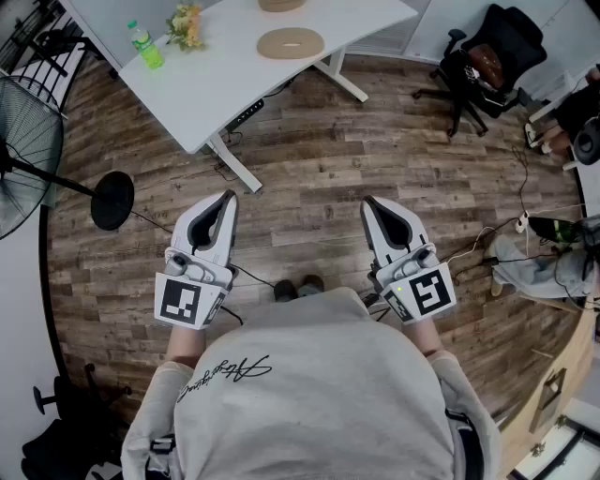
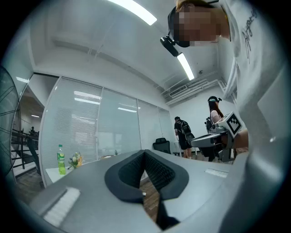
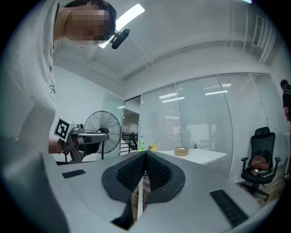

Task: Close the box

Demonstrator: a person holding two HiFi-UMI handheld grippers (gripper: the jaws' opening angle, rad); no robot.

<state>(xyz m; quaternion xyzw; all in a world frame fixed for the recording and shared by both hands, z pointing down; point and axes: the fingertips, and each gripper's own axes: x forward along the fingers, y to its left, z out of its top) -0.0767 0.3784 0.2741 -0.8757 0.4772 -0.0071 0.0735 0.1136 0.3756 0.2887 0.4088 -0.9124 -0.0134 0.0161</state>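
Both the left gripper [image 1: 228, 198] and right gripper [image 1: 370, 202] are closed and empty, held level above the wood floor [image 1: 309, 169]

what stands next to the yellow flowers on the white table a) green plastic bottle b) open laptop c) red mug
a: in the head view the green plastic bottle stands just left of the yellow flowers on the white table.
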